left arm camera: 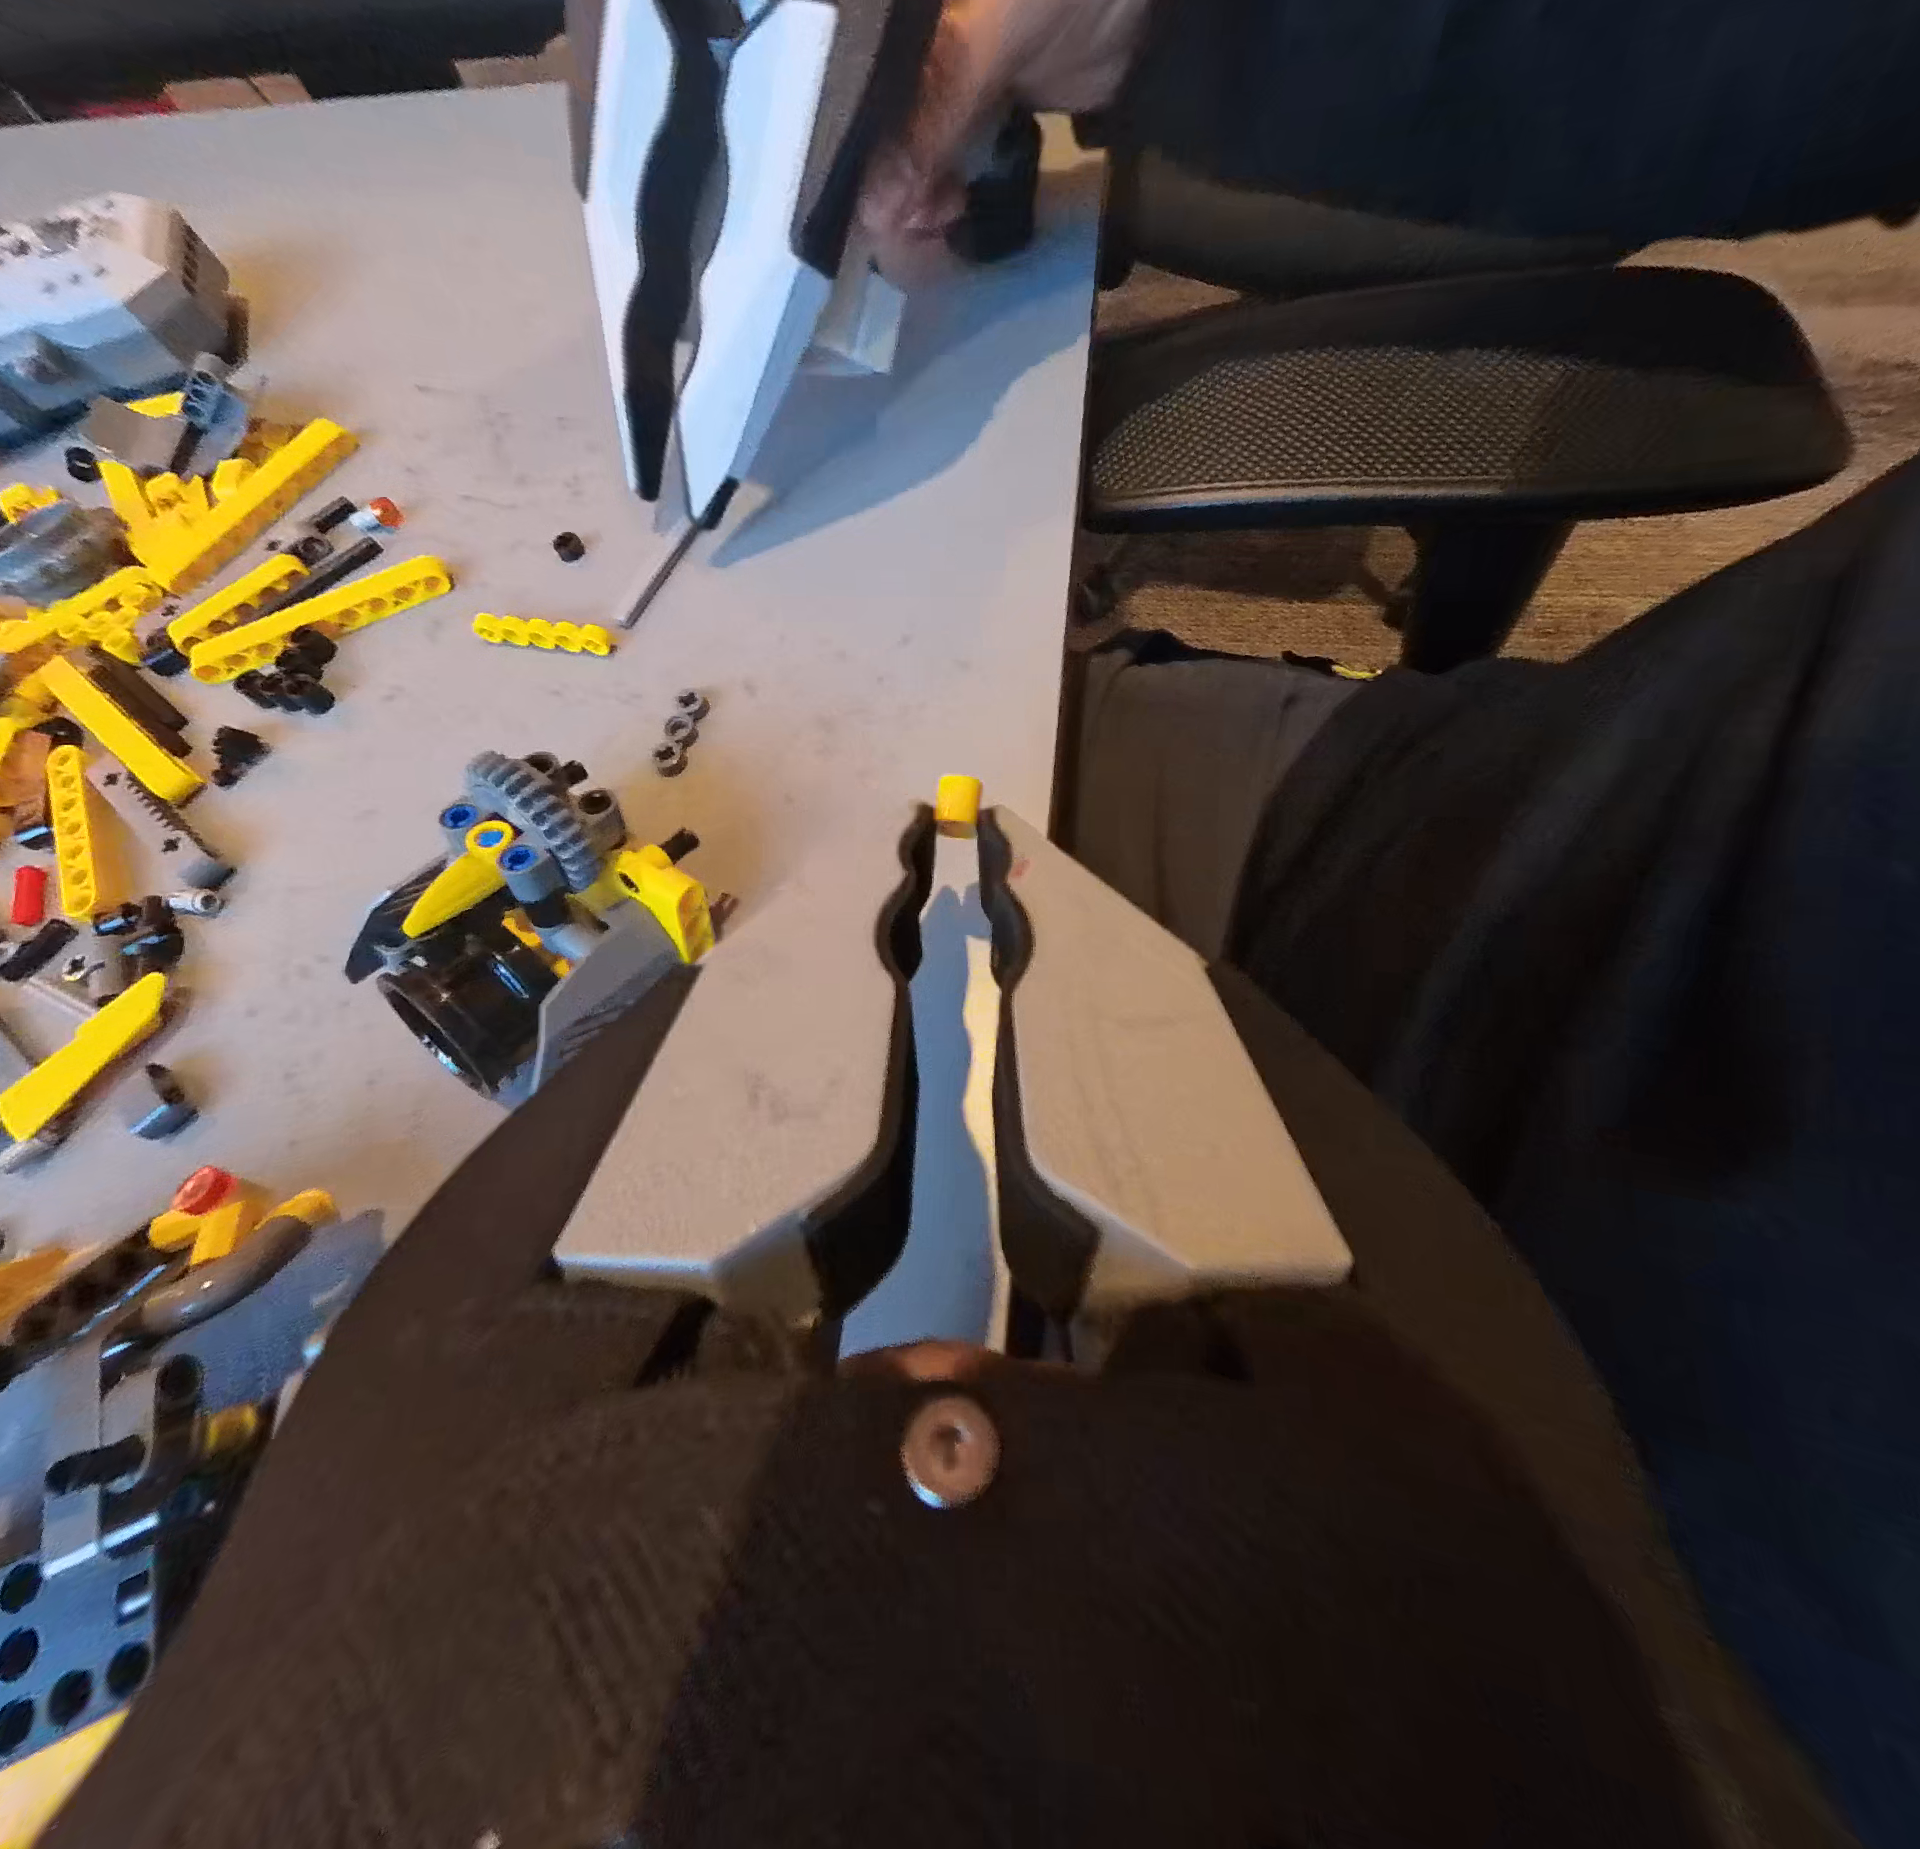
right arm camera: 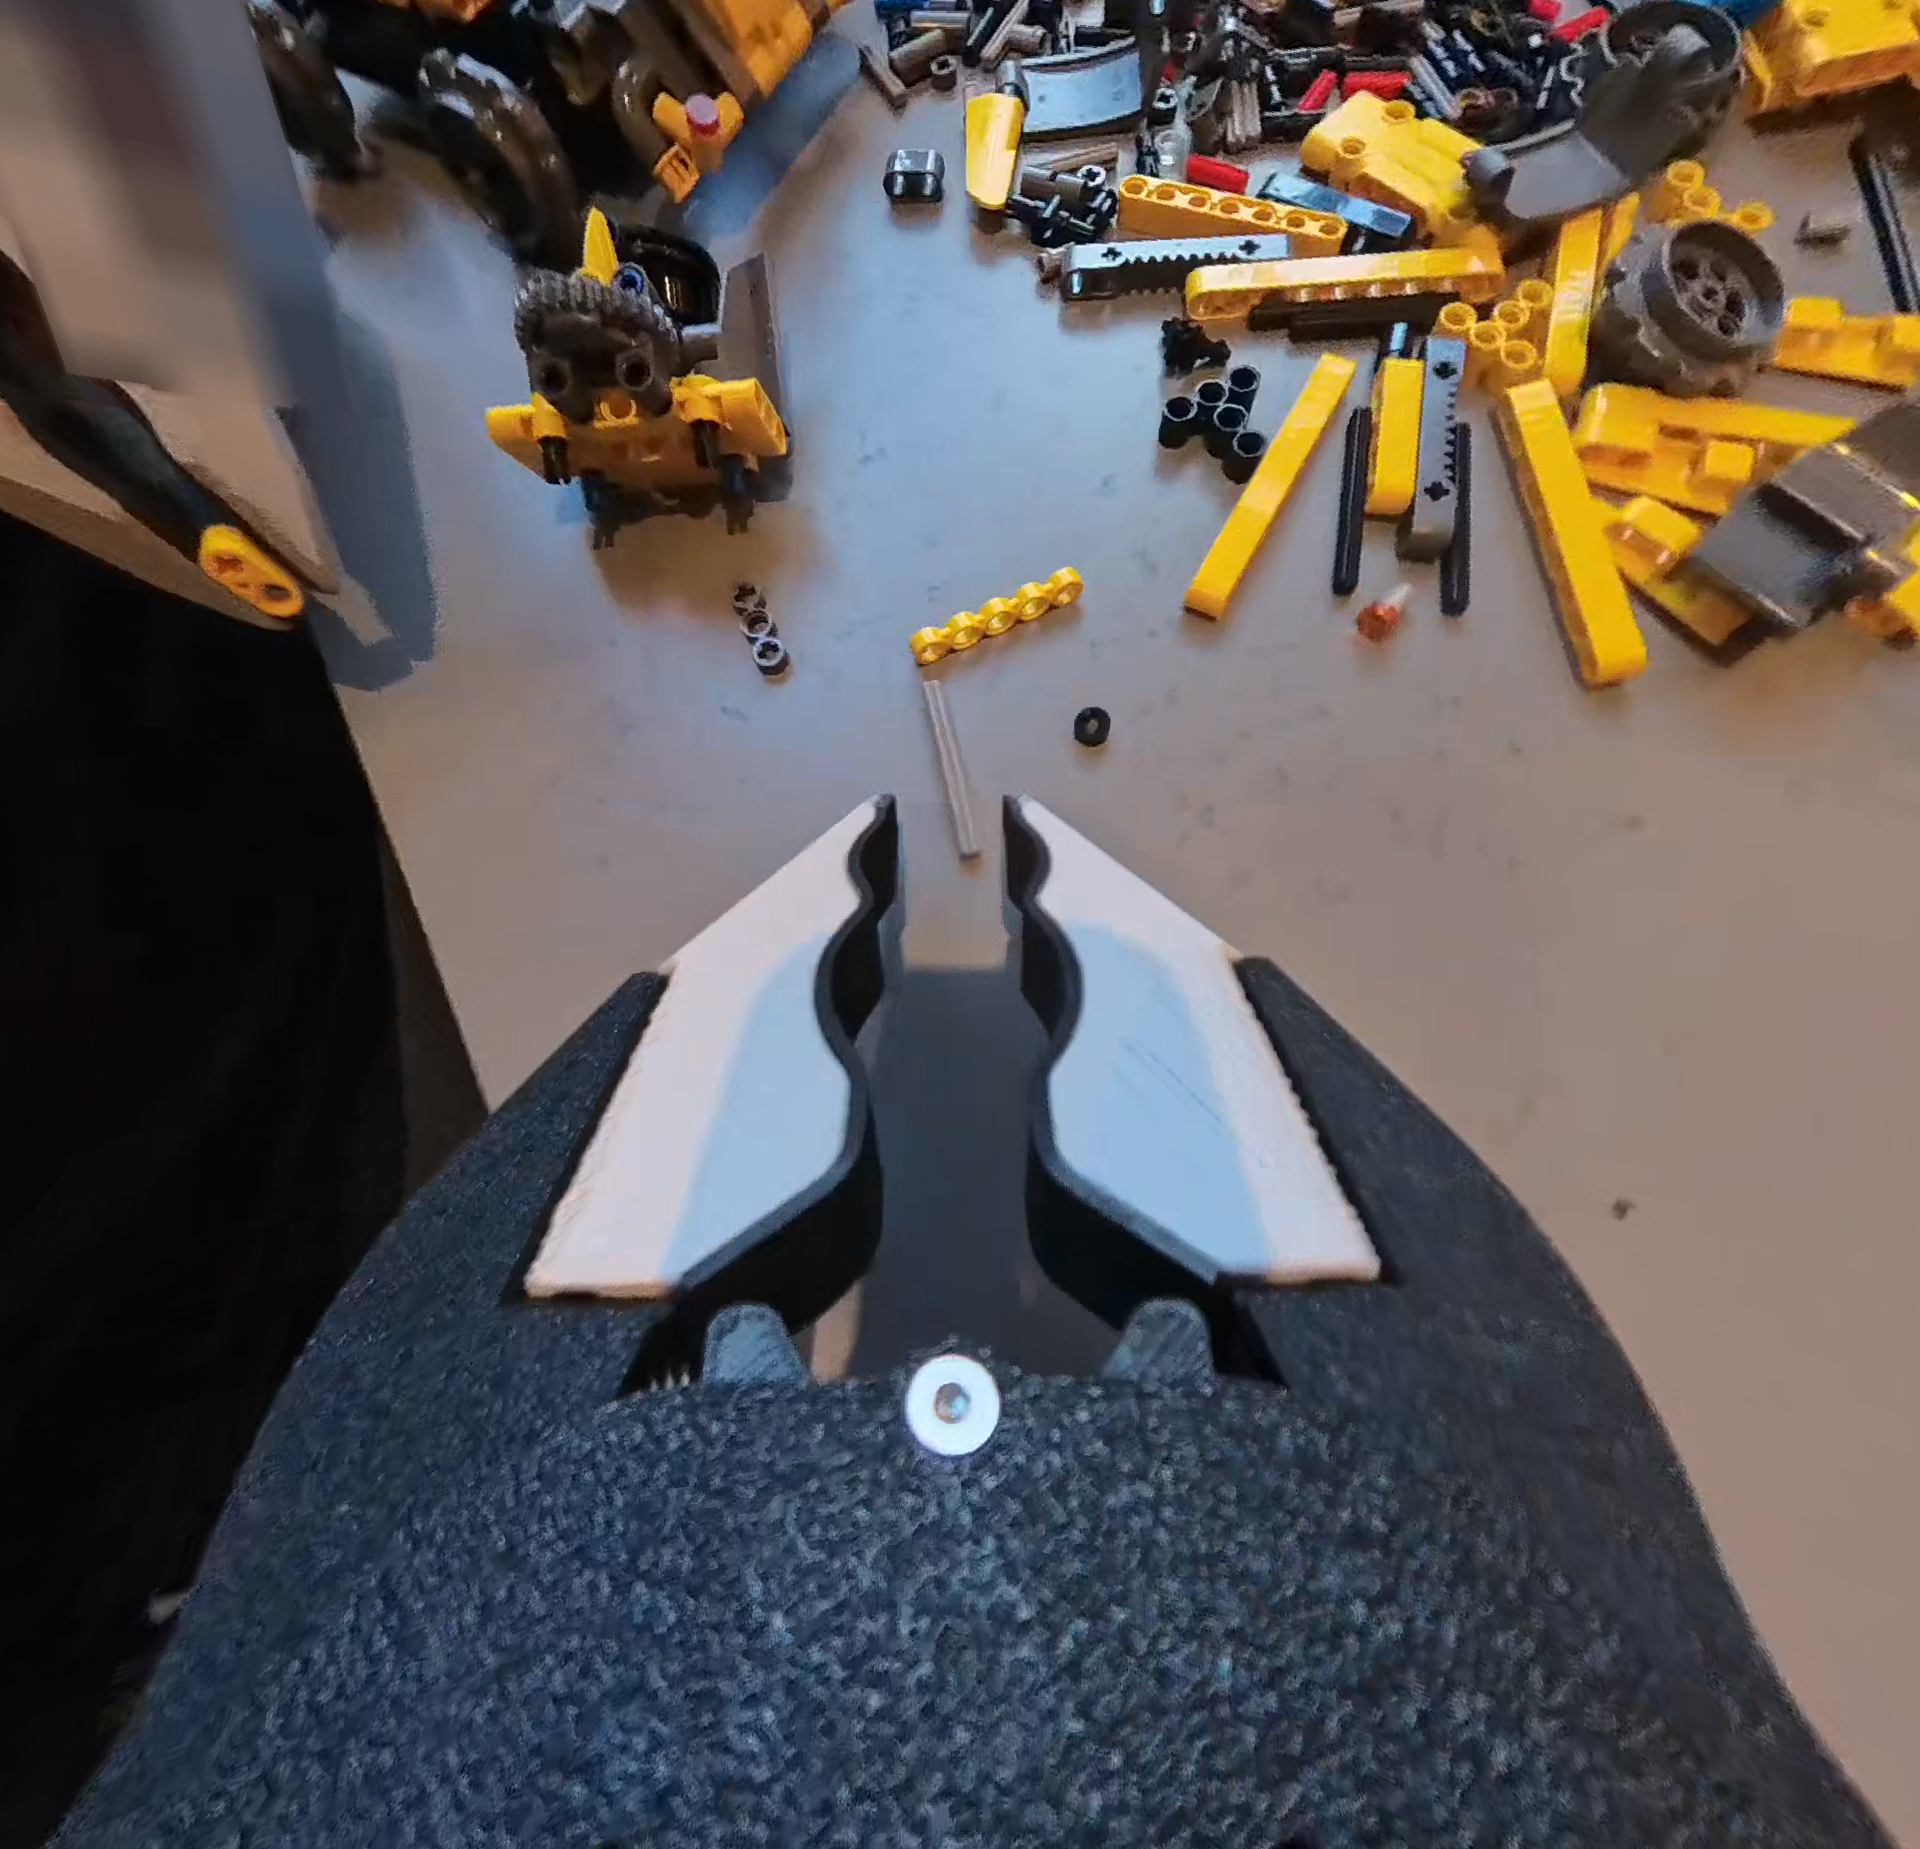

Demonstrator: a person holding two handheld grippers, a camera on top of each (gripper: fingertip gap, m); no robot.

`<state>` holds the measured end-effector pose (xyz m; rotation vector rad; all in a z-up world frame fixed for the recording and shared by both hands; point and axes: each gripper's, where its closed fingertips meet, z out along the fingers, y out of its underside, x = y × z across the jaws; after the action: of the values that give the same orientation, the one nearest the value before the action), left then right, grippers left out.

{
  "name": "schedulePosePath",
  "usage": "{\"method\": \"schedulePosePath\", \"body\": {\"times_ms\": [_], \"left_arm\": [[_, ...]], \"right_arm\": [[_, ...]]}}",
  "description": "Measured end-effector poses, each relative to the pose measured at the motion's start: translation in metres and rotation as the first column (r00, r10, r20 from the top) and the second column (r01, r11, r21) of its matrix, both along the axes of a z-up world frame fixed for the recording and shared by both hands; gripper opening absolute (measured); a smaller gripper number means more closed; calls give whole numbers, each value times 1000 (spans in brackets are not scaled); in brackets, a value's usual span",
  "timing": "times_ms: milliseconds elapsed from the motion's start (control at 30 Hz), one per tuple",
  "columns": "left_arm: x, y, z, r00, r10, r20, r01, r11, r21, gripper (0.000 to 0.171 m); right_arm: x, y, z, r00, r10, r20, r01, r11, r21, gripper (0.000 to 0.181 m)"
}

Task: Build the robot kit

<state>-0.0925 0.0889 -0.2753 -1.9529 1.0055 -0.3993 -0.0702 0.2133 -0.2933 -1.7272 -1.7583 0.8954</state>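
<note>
At centre of the left wrist view, the left gripper (left arm camera: pixel 958 812) has its tips closed on a small yellow connector piece (left arm camera: pixel 958 798), pinched at the very ends of the fingers, which narrow to a slim gap down their length. It hangs above the right-hand edge of the pale table (left arm camera: pixel 862 656), with a black mesh chair (left arm camera: pixel 1455 397) past that edge at right. Lower left of the fingers sits a small build of yellow and grey parts with a grey gear (left arm camera: pixel 540 812) on top and a black wheel underneath; three little grey bushes (left arm camera: pixel 677 729) lie in a line just above it.

Upper centre of the same view, the right gripper (left arm camera: pixel 691 511) points down at the table, a hand (left arm camera: pixel 935 158) blurred behind it. Its tips stand over one end of a thin grey axle (left arm camera: pixel 649 589); whether they touch it cannot be told from here. In the right wrist view the right gripper (right arm camera: pixel 948 812) has its fingers parted by a moderate gap and holds nothing, and the grey axle (right arm camera: pixel 951 765) lies on the table just ahead, its near end reaching in between the tips. Beyond the axle lies a short yellow five-hole beam (right arm camera: pixel 995 615), a small black ring (right arm camera: pixel 1091 726) to its lower right. A heap of yellow beams and black pins (right arm camera: pixel 1455 293) fills the upper right
</note>
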Motion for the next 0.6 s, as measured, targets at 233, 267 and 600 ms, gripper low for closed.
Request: {"method": "schedulePosePath", "body": {"times_ms": [233, 267, 600], "left_arm": [[-4, 11, -7, 996, 67, -65, -67, 998, 1, 5], [-4, 15, -7, 994, 83, -77, -82, 997, 11, 5], [-1, 37, -23, 893, 107, -437, -7, 974, 226, 4]], "right_arm": [[-6, 2, -10, 994, 84, 65, -84, 996, 8, 4], [-6, 2, -10, 994, 85, 65, -86, 996, 9, 4], [5, -26, 7, 994, 109, -11, -109, 992, -67, 4]]}}
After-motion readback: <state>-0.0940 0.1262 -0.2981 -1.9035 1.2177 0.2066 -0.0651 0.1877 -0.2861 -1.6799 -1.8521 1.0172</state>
